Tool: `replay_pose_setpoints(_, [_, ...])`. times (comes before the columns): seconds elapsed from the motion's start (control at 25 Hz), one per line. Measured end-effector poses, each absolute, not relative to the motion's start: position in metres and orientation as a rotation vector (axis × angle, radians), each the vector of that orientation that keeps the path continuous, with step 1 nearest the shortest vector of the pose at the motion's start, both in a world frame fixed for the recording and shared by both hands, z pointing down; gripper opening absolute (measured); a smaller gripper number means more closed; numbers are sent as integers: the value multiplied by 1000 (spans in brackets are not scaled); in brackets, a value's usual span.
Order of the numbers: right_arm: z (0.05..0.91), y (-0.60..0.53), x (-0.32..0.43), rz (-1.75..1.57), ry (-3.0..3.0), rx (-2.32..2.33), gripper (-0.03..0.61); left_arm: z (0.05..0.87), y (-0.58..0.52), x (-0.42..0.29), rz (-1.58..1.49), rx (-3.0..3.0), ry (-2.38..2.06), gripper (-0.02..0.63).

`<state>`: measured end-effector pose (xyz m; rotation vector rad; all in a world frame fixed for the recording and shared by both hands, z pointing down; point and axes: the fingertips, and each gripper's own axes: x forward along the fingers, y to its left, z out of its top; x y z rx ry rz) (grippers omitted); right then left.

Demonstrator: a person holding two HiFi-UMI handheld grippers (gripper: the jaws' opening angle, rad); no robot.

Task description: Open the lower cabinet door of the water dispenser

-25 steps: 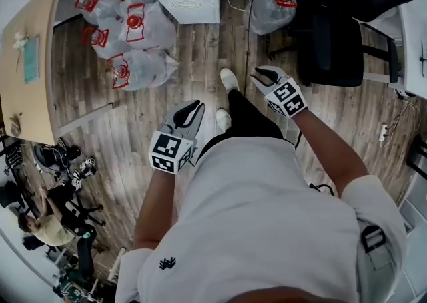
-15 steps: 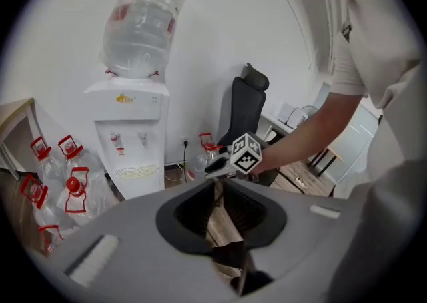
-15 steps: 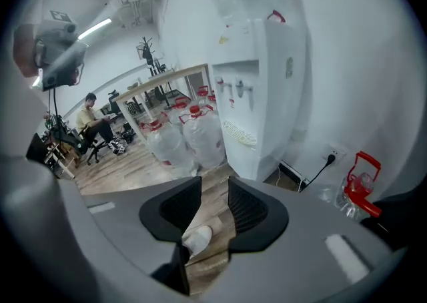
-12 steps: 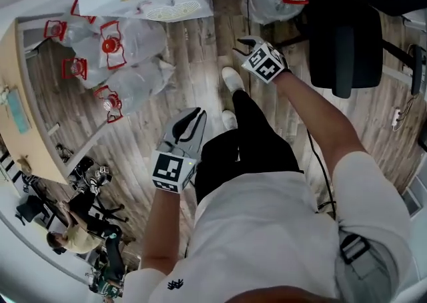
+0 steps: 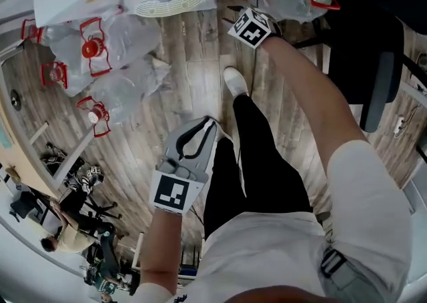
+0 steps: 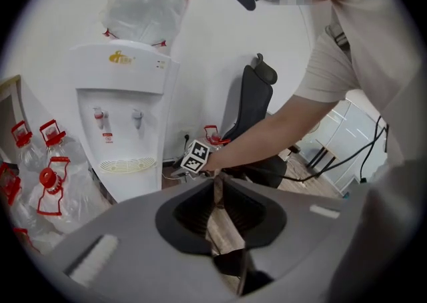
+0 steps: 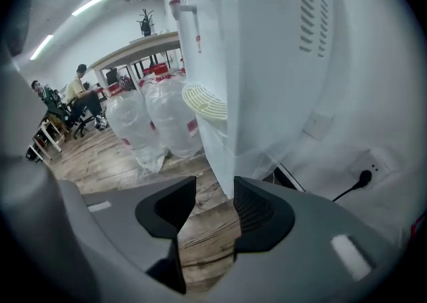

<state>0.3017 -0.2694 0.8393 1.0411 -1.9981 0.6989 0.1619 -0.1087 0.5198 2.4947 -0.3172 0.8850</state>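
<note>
Risk, judged: the right gripper (image 7: 212,191) sits low at a side corner of the water dispenser (image 7: 267,61), while the lower cabinet door (image 6: 130,185) is on the front face under the drip grille (image 6: 127,163). If it closes in from this angle, a jaw may knock the corner or slip off the smooth white panel without catching the door edge. I can make out no handle or gap on the door, so the grip point is uncertain. A hard pull may shift the whole unit. The water bottles (image 5: 113,48) stand close to the front and may block the door's swing. A plugged-in cord (image 7: 363,178) runs along the wall just behind the unit and could snag.

Dispenser: white, upright, two taps over the grille, an inverted bottle (image 6: 150,1) on top. It sits at the top left of the head view and fills the upper centre of the right gripper view.

Right gripper jaws: opening, nothing between them, only wood floor (image 7: 207,228) showing through the gap.

Left gripper (image 6: 217,188): pressed together, empty, held back near the person's leg at lower centre of the head view, well apart from the dispenser.
</note>
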Motion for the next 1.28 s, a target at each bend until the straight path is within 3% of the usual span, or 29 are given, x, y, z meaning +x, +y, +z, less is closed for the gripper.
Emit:
replay_pose_setpoints(0.48, [875,-350,316,612,-1952,1074,181,558,-116,145,846,2457,-364,92])
replay_pose_setpoints(1.28, [875,-343,302,622,-1893,1127,178,554,-117,114,747,2460,-427,92])
